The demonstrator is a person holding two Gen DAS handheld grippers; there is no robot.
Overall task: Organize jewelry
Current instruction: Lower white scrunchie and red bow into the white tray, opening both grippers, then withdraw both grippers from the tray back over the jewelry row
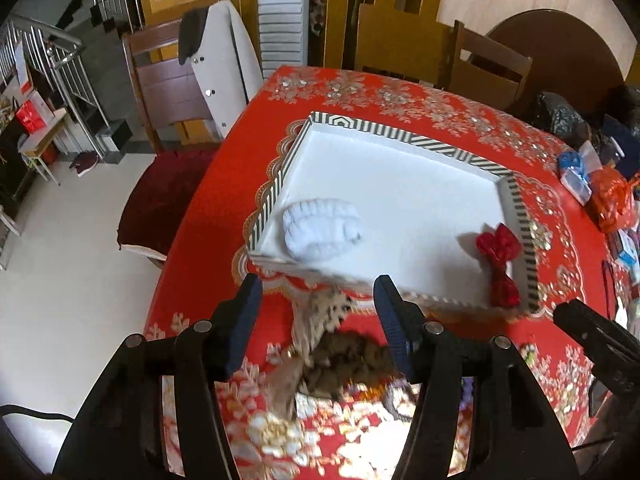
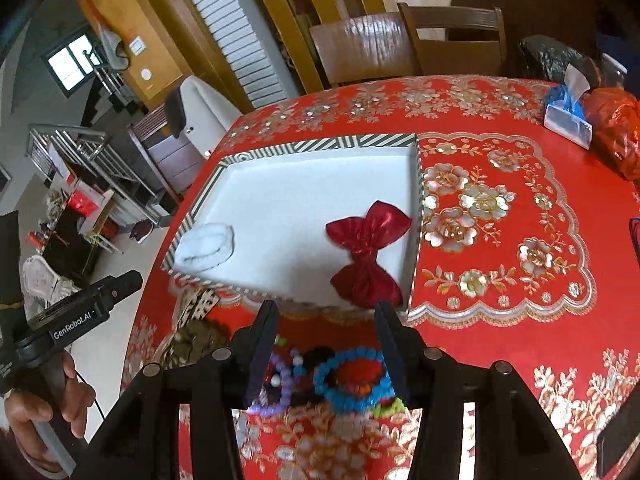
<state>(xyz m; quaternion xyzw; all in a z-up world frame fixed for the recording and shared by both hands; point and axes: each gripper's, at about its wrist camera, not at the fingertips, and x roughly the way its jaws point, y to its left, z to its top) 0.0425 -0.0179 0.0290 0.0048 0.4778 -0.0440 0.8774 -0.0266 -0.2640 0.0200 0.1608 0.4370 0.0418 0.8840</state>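
— Two things in the tray (image 2: 418, 216)?
— Yes: white scrunchie (image 2: 206, 246), red bow (image 2: 366, 254). My left gripper (image 1: 318, 330) and right gripper (image 2: 326, 344) gape wide, empty, over beads (image 2: 348, 376) on the table (image 2: 500, 332).

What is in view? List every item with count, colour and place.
Tray: one, white with striped rim, centre of table.
White scrunchie: one, near-left corner of tray.
Red bow: one, near-right part of tray.
Brown scrunchie: one, on cloth before tray.
Bead bracelets: several, blue, purple and others, before tray.
Tissue pack: one, blue-white, far right.
Tablecloth: one, red floral.
Left gripper: open, above brown scrunchie.
Right gripper: open, above bracelets.
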